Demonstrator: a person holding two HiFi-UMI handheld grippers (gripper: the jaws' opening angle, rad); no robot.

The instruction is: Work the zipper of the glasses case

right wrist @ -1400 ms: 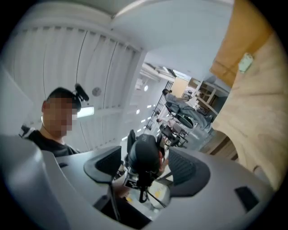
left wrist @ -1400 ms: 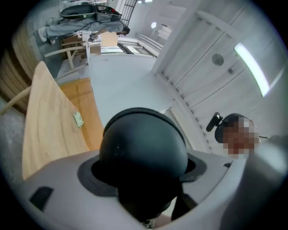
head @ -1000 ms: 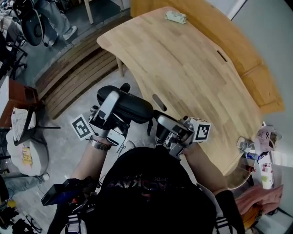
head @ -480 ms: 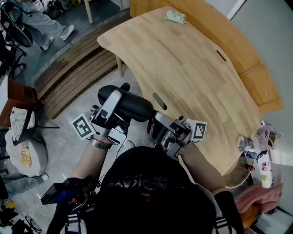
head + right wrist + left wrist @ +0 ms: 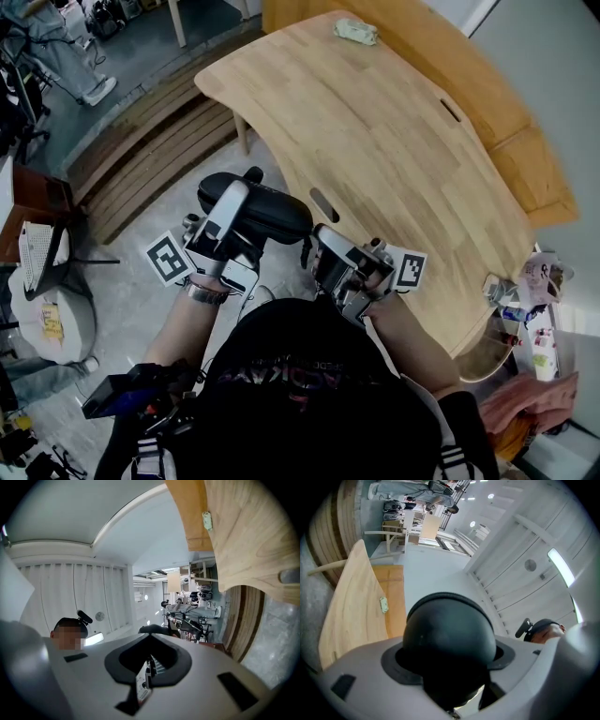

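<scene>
Over the grey floor, just off the near edge of the curved pale-wood bench [image 5: 394, 141], the black oval glasses case [image 5: 270, 212] is held in the air in front of the person's chest. The left gripper [image 5: 242, 202] clamps it across its width: in the left gripper view the case's rounded end fills the gap, with the grey fingers [image 5: 356, 672] pressed on either side of it. The right gripper [image 5: 314, 251] meets the case's right end. Its fingers [image 5: 211, 667] have just been closing and now stand together, pinching a small pale zipper tab [image 5: 143, 682] between their tips. Both grippers tilt upward. At the far end of the bench lies a small pale-green packet [image 5: 358, 34], well apart from the case.
</scene>
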